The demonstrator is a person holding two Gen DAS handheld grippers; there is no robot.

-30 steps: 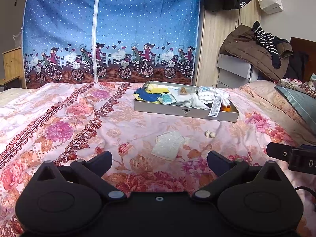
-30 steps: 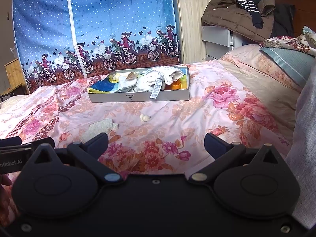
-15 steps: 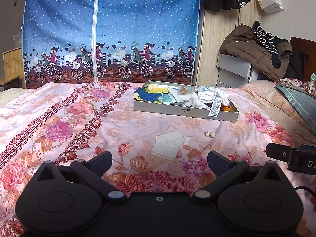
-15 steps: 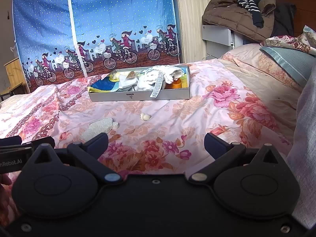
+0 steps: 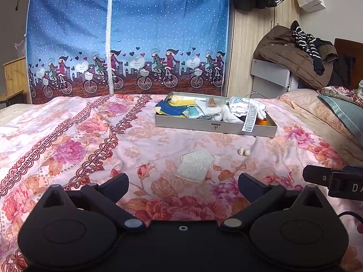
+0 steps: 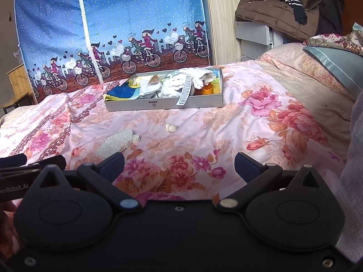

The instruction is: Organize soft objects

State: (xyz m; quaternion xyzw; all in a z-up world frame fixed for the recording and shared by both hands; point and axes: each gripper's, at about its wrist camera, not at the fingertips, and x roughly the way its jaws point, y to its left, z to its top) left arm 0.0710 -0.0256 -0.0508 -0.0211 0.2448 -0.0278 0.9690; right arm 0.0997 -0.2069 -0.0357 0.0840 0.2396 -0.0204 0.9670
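A grey shallow box (image 5: 204, 125) (image 6: 204, 103) sits on the floral bedspread, filled with cloths, a white item with a long label and an orange piece. A white textured sponge cloth (image 5: 194, 166) (image 6: 116, 142) lies on the bed nearer to me. A small cream two-lobed object (image 5: 244, 151) (image 6: 170, 127) lies beside it, toward the box. My left gripper (image 5: 182, 187) is open and empty, just short of the sponge cloth. My right gripper (image 6: 179, 164) is open and empty, to the right of the sponge cloth.
A blue bicycle-print fabric wardrobe (image 5: 127, 36) stands behind the bed. A brown coat pile (image 5: 295, 47) lies on a grey cabinet at the right. Pillows (image 6: 329, 63) lie at the right. The right gripper's side shows in the left wrist view (image 5: 335, 180).
Both grippers have stayed almost still and open. The views shifted only very slightly; no object moved.
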